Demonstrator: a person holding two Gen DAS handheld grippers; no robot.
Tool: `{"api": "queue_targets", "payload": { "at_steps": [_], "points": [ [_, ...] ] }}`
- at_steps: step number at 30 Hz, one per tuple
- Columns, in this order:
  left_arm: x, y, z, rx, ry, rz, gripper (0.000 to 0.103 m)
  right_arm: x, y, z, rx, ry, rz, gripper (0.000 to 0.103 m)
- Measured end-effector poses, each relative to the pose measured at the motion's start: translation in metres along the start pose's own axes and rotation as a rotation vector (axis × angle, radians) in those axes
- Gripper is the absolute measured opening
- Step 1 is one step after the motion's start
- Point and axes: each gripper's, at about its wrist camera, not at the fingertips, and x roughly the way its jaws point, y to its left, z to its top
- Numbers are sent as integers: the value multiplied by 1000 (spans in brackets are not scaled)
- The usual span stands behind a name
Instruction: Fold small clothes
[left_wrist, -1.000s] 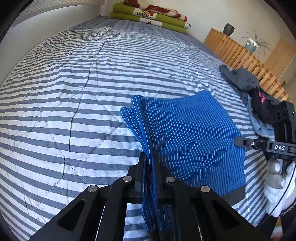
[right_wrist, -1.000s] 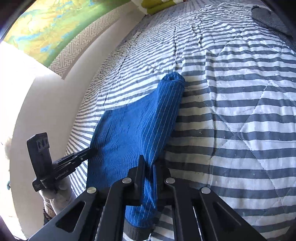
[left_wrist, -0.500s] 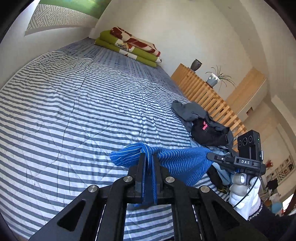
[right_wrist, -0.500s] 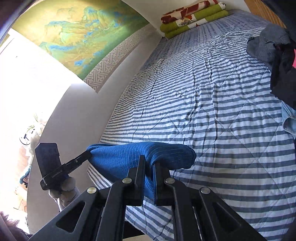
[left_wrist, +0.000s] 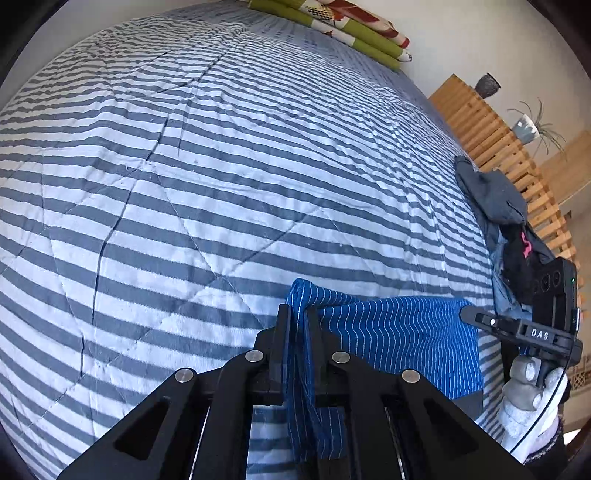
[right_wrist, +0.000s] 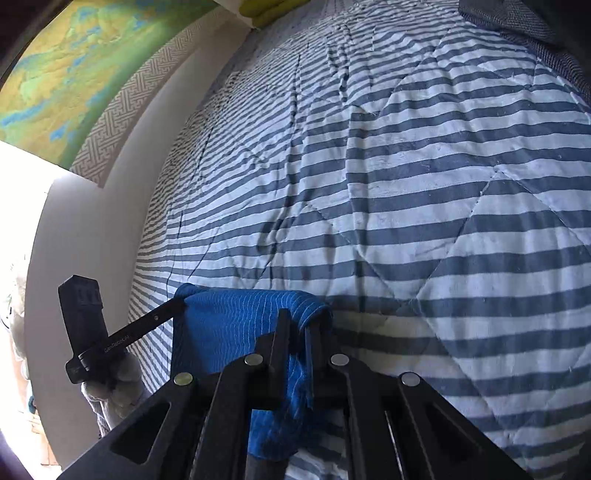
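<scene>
A small blue garment with thin white stripes (left_wrist: 399, 336) hangs stretched between both grippers above the striped bed. My left gripper (left_wrist: 298, 314) is shut on its left corner, with cloth trailing down between the fingers. Across the cloth, the right gripper (left_wrist: 466, 312) pinches the other corner, held by a white-gloved hand (left_wrist: 528, 395). In the right wrist view the same blue garment (right_wrist: 236, 325) drapes over my right gripper (right_wrist: 298, 323), which is shut on it. The left gripper (right_wrist: 180, 305) grips the far corner there.
A blue-and-white striped quilt (left_wrist: 207, 177) covers the bed. A pile of dark clothes (left_wrist: 506, 218) lies at its right edge beside a wooden slatted rail (left_wrist: 491, 136). Folded green and red bedding (left_wrist: 343, 26) sits at the far end. A wall (right_wrist: 92, 229) borders the left side.
The garment went from lying flat on the quilt to being lifted and held taut in the air, then came down close to the bed. Both grippers kept their hold throughout.
</scene>
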Motion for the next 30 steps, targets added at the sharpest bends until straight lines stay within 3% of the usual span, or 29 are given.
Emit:
{"api": "queue_targets", "payload": {
  "at_steps": [3, 6, 8, 12, 14, 17, 19, 21, 23, 26, 28, 30],
  "points": [
    [-4, 8, 9, -33, -46, 70, 16, 4, -9, 3, 17, 4, 4, 6],
    [-18, 7, 9, -19, -83, 45, 16, 0, -15, 3, 29, 4, 23, 6],
    [-26, -1, 4, 19, -104, 69, 16, -1, -16, 2, 28, 5, 18, 7],
    [-28, -20, -11, 130, -50, 20, 16, -5, -11, -2, 21, -12, 4, 7],
    [-18, -27, -19, 172, -14, 40, 16, -4, -10, -3, 20, -12, -2, 8],
    [-2, -28, -23, 157, 23, 65, 15, -3, -10, -4, 32, -9, -3, 8],
    [3, -27, -22, 155, 5, 93, 3, -5, -6, -4, 20, -24, -14, 9],
    [2, -22, -17, 130, -29, 104, 3, -8, 3, -4, -59, -47, -85, 8],
    [-1, -16, -15, 110, -49, 151, 3, -5, 7, -6, -108, -15, -155, 8],
    [-19, -15, -14, 101, -84, 120, 4, -27, 17, -11, -165, -55, -225, 16],
    [-34, -31, -21, 183, -119, 117, 4, -48, 19, -17, -169, -100, -222, 18],
    [-40, -48, -33, 254, -101, 63, 4, -62, 26, -24, -169, -130, -178, 18]
  ]
}}
